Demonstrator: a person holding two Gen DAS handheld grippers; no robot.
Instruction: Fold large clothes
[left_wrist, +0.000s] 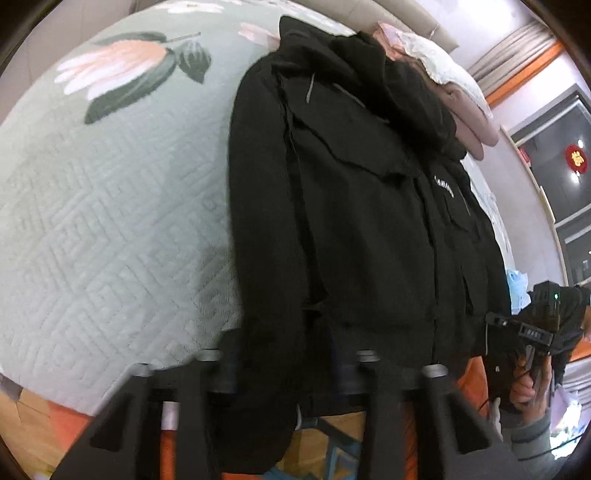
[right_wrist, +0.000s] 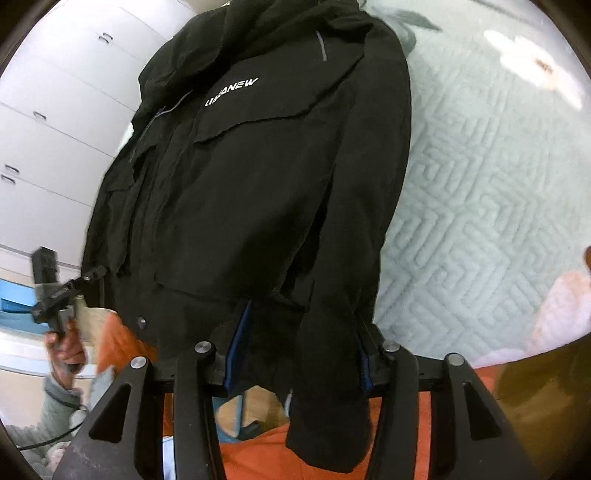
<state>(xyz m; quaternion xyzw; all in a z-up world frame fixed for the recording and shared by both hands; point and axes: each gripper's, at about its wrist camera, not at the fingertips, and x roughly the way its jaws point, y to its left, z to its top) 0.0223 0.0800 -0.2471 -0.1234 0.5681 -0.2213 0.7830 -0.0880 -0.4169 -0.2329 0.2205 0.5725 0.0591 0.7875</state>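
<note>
Here the black jacket (left_wrist: 354, 221) lies face up on the pale green quilted bedspread (left_wrist: 110, 221), collar and hood at the far end, hem toward the person. Its long axis runs straight away from both tools, so each gripper faces the garment end-on at the near edge of the bed.

The left gripper (left_wrist: 284, 373) sits at the hem on the jacket's left side. Dark cloth fills the gap between its fingers and hangs below them; the jaws are clenched on the jacket. The left sleeve runs along the side of the body directly ahead of it.

The right gripper (right_wrist: 295, 354) sits at the hem on the opposite side. Its jaws are closed around a bunch of hem and cuff cloth, part of which droops below the fingers toward the orange bed edge (right_wrist: 406, 424).

Neither hand is clearly nearer: both hold the near end, well apart across the garment's width. Judged from this layout, the likely next move carries the hem away from the person, along the long axis toward the collar, with both hands travelling together.
</note>
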